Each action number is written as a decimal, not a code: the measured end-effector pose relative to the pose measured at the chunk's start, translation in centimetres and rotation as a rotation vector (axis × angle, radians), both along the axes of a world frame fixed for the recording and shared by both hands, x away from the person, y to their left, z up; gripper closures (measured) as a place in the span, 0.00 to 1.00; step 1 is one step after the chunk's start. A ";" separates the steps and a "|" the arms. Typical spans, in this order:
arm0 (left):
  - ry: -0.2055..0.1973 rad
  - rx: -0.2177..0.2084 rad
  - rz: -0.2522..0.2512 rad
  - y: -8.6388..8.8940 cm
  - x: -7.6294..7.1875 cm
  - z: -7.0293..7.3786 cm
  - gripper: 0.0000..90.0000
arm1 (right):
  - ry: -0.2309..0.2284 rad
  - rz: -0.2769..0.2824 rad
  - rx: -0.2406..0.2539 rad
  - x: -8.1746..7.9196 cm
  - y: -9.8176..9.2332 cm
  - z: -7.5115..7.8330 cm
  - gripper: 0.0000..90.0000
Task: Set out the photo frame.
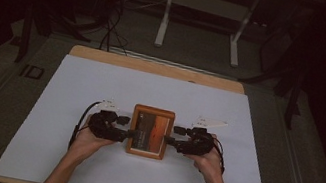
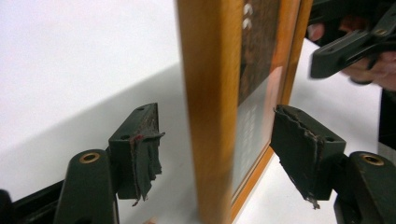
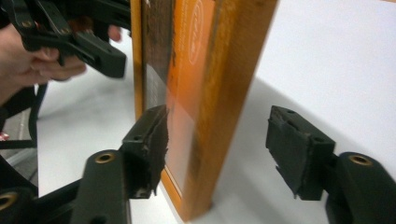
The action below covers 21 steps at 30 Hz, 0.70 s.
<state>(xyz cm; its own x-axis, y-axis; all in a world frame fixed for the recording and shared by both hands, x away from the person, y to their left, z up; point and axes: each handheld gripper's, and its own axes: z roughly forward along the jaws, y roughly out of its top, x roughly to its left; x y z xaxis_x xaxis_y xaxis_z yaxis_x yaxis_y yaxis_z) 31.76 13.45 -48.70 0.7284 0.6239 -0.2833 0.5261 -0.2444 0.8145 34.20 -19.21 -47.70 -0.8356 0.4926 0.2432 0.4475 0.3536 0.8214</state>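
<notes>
Black hand-held gripper (image 1: 131, 133), brass rivets, torn pads (image 2: 144, 156), bare forearms.

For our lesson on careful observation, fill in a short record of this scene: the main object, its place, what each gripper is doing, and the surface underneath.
Main object: rectangular wooden picture frame with a dark brown and orange print
Place: lying flat on the sheet, between both grippers
Left gripper: open, jaws astride the frame's left edge, pads clear of the wood
Right gripper: open, jaws astride the frame's right edge; whether one pad touches the frame's glass is unclear
Surface: white sheet on a wooden table
</notes>
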 end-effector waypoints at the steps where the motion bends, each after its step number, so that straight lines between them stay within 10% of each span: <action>1: -0.003 0.003 0.013 0.4 -0.2 0.0 0.36 | -0.004 -0.004 -0.006 -0.1 -0.3 0.1 0.41; 21: 0.004 0.201 0.399 6.6 -2.5 -3.4 0.36 | 0.005 -0.301 -0.170 -1.9 -11.3 -3.3 0.35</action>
